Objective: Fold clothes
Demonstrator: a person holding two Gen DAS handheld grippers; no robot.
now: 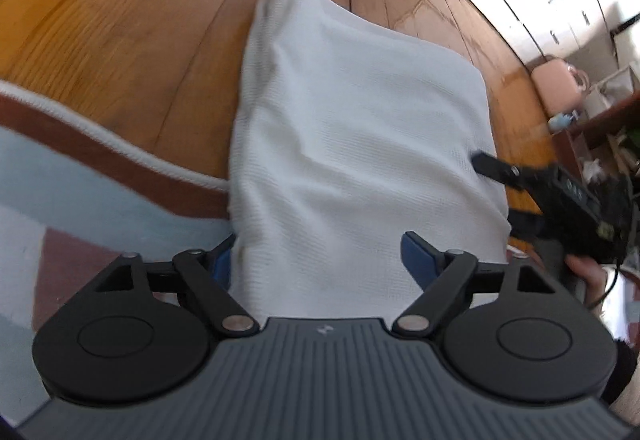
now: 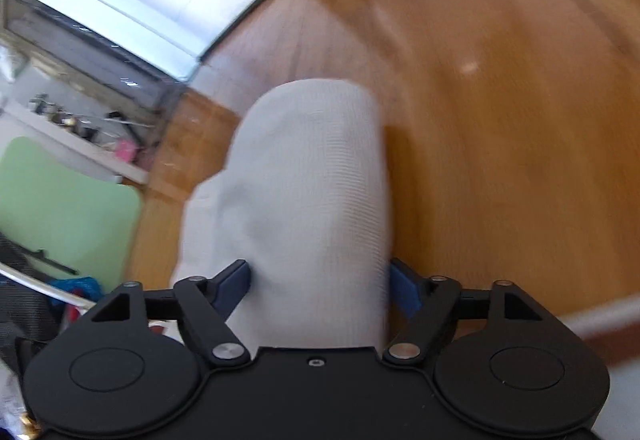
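Two grippers work over one folded white knit garment (image 1: 352, 144) that lies mostly on the wooden floor (image 1: 132, 24), its near end reaching the rug (image 1: 60, 176) with the brown and white border. We see the left gripper (image 1: 324, 264) held above the near end of the garment, its blue pads (image 1: 418, 260) spread wide to either side of the cloth; neither pad visibly presses on it, and one is half hidden by the fabric edge. The right gripper (image 2: 320, 284) likewise straddles the cloth, jaws wide, blue pads just beside the garment's edges without pinching it. From the left wrist camera, the right gripper comes in from the side with a fingertip over the cloth's edge, a hand (image 1: 588, 276) gripping its body. Both views are blurred. Beyond the garment we make out a green mat (image 2: 60, 208) and a pink case (image 1: 556, 88) near the walls.
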